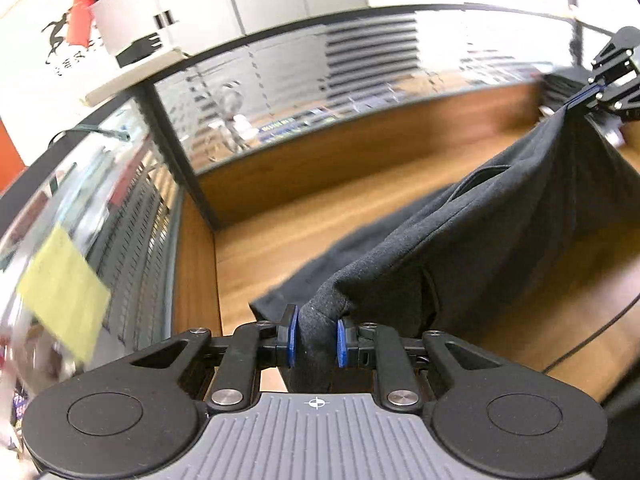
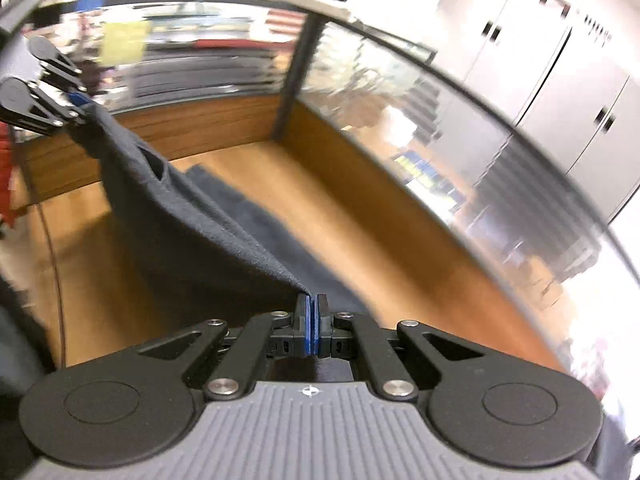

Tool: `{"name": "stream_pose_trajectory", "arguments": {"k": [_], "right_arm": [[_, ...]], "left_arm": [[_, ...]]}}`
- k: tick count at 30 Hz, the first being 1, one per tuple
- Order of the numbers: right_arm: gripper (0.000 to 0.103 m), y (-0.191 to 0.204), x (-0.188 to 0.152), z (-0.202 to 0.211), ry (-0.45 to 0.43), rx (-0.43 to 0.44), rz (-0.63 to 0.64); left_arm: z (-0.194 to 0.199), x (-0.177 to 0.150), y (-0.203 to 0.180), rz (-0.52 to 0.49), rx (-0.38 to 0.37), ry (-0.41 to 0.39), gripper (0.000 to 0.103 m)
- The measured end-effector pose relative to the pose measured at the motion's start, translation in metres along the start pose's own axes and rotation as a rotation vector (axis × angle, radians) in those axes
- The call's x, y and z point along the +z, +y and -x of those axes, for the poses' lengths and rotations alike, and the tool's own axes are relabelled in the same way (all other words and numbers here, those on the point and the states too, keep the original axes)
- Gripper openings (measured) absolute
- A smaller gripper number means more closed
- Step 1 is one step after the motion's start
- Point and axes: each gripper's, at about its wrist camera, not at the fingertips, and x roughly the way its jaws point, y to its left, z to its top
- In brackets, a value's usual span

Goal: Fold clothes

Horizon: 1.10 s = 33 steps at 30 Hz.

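Observation:
A dark grey garment [image 1: 480, 216] hangs stretched between both grippers above a wooden table [image 1: 304, 224]. My left gripper [image 1: 316, 332] is shut on a thick bunched fold of the garment, its blue pads [image 1: 292, 334] pressing the cloth from both sides. The right gripper [image 1: 592, 90] shows at the upper right of the left wrist view, pinching the other corner. In the right wrist view my right gripper [image 2: 313, 328] is shut on a thin edge of the garment [image 2: 192, 216], while the left gripper [image 2: 78, 106] holds the far corner at upper left. The lower part of the garment trails on the table [image 2: 328, 216].
Low wooden walls topped by glass partitions [image 1: 320, 80] enclose the table at the back and side. A yellow note [image 1: 64, 292] sticks to the glass on the left. A thin black cable [image 1: 592, 336] lies across the table. Grey cabinets [image 2: 560, 92] stand beyond the partition.

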Motion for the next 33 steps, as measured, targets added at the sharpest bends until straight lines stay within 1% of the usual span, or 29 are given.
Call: {"name": "stream_pose_trajectory", "arguments": {"k": [2, 5, 7, 11, 16, 19, 23, 26, 28, 30, 31, 33], "right_arm": [[0.001, -0.016, 0.012, -0.021, -0.003, -0.036, 0.02], [0.001, -0.036, 0.026, -0.06, 0.002, -0.078, 0.052], [0.001, -0.049, 0.032, -0.088, 0.015, -0.083, 0.06], [0.001, -0.069, 0.044, -0.156, 0.055, -0.068, 0.074], [0.001, -0.087, 0.05, -0.242, 0.116, -0.017, 0.086], [0.001, -0.096, 0.05, -0.295, 0.166, 0.029, 0.078], [0.001, -0.099, 0.043, -0.358, 0.232, 0.097, 0.078], [0.001, -0.1, 0.037, -0.39, 0.258, 0.135, 0.081], [0.001, -0.102, 0.035, -0.404, 0.264, 0.157, 0.067], [0.002, -0.106, 0.034, -0.413, 0.259, 0.171, 0.053], [0.002, -0.109, 0.033, -0.415, 0.255, 0.175, 0.045], [0.002, -0.114, 0.032, -0.423, 0.255, 0.188, 0.02]], "left_arm": [[-0.009, 0.011, 0.003, 0.025, 0.024, 0.004, 0.021], [-0.029, 0.023, 0.007, 0.061, 0.053, 0.031, 0.021], [-0.049, 0.03, 0.014, 0.102, 0.067, 0.063, 0.021], [-0.095, 0.041, 0.029, 0.2, 0.092, 0.124, 0.022], [-0.157, 0.041, 0.045, 0.29, 0.108, 0.217, 0.022], [-0.192, 0.038, 0.052, 0.311, 0.124, 0.266, 0.022], [-0.229, 0.033, 0.06, 0.33, 0.144, 0.327, 0.022], [-0.245, 0.027, 0.063, 0.336, 0.156, 0.363, 0.023], [-0.253, 0.025, 0.065, 0.343, 0.167, 0.376, 0.027], [-0.262, 0.024, 0.068, 0.347, 0.18, 0.392, 0.035], [-0.268, 0.022, 0.069, 0.348, 0.184, 0.4, 0.037], [-0.277, 0.02, 0.071, 0.346, 0.193, 0.416, 0.044]]}}
